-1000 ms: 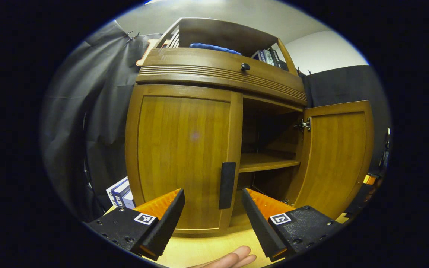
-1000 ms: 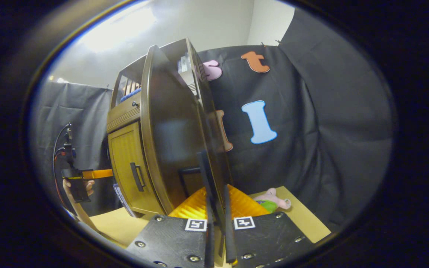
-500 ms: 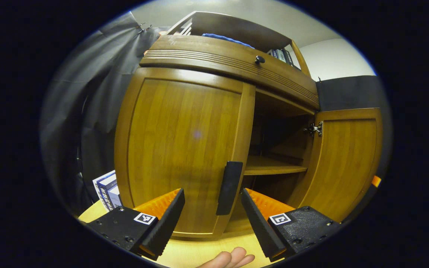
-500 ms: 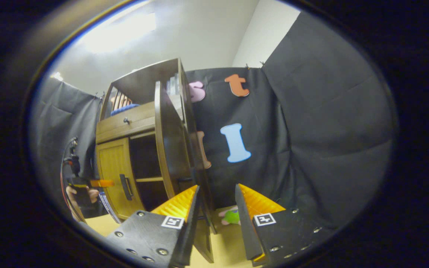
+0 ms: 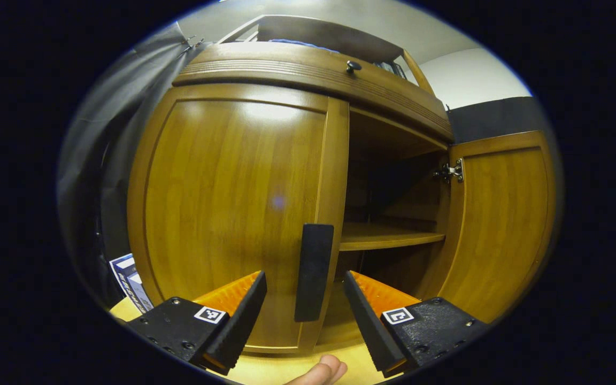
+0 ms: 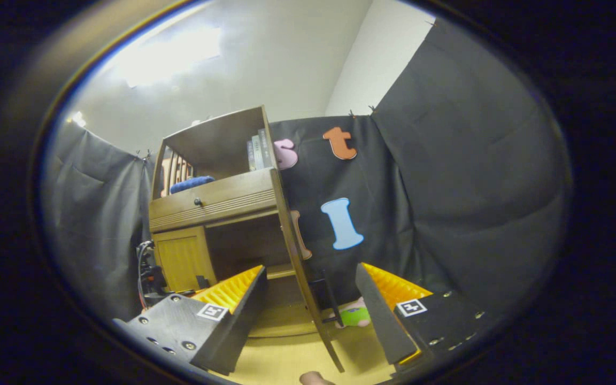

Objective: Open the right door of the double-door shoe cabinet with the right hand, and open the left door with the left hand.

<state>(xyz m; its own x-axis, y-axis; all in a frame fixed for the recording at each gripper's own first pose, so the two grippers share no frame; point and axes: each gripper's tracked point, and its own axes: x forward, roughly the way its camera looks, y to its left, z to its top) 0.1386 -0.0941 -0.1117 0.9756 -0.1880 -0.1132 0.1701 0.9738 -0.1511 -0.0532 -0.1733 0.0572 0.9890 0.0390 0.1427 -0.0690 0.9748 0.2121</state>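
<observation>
shoe cabinet (image 5: 308, 69): warm honey-brown wood with vertical grain. left door (image 5: 233, 214): same brown with a glossy highlight near its top; handle (image 5: 313, 271) matte black. right door (image 5: 500, 224): brown, with a silver metal hinge (image 5: 449, 171). drawer knob (image 5: 353, 66): dark. inner shelf (image 5: 388, 238): lighter tan; interior dark brown in shadow. counter (image 6: 286, 363): pale yellow wood. folded cloth (image 6: 190, 184) on the upper shelf: blue. soft toy (image 6: 353, 315): pink and green. box (image 5: 129, 275) beside the cabinet: blue and white.

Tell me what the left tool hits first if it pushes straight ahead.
Most likely the black handle on the closed left door; it stands between the open left tool fingers, though depth is hard to judge.
</observation>
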